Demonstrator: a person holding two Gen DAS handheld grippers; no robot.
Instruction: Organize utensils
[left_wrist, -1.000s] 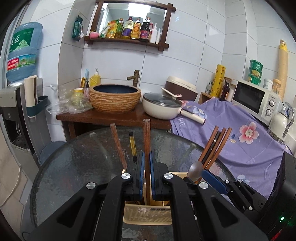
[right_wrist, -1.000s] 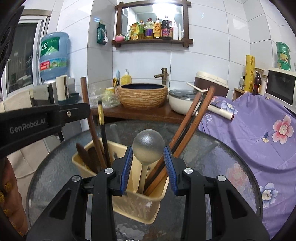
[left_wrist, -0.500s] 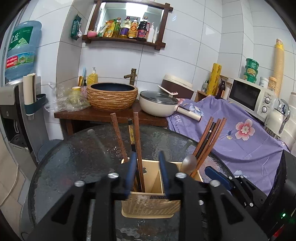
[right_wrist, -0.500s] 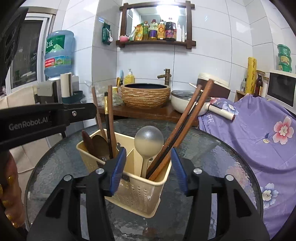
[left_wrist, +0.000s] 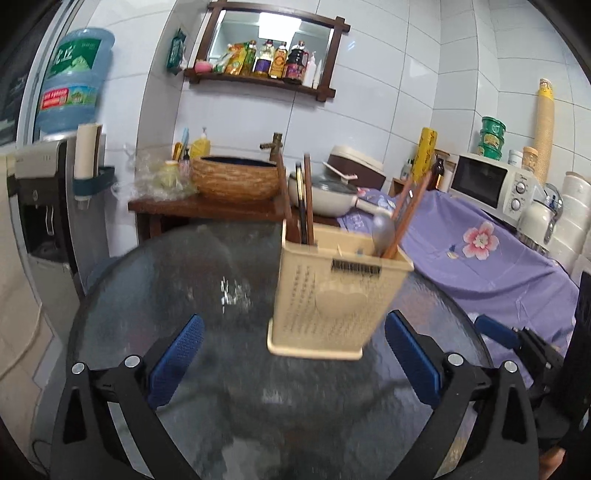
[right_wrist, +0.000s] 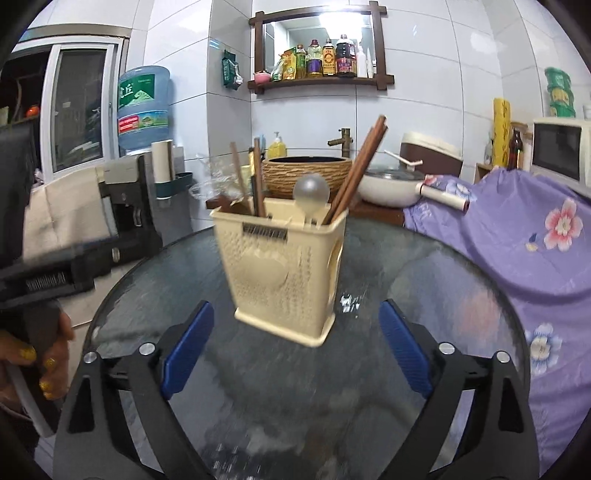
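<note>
A beige perforated utensil holder (left_wrist: 332, 295) stands upright on the round glass table (left_wrist: 166, 288); it also shows in the right wrist view (right_wrist: 284, 273). Brown chopsticks (left_wrist: 308, 199) stand in its left part, and more chopsticks (left_wrist: 410, 218) and a metal spoon (left_wrist: 384, 229) in its right part. In the right wrist view the spoon (right_wrist: 311, 192) and the long chopsticks (right_wrist: 360, 166) rise above the rim. My left gripper (left_wrist: 293, 363) is open and empty, in front of the holder. My right gripper (right_wrist: 297, 349) is open and empty, also in front of it.
A purple flowered cloth (left_wrist: 491, 251) covers the counter at the right, with a microwave (left_wrist: 491, 182) on it. A wooden stand behind the table holds a woven basin (left_wrist: 234, 179) and a white pan (left_wrist: 332, 195). A water dispenser (left_wrist: 40, 184) stands at the left.
My left gripper let go of a chopstick into the holder and opened wide. My right gripper released the spoon and opened. Both pulled back from the holder.
</note>
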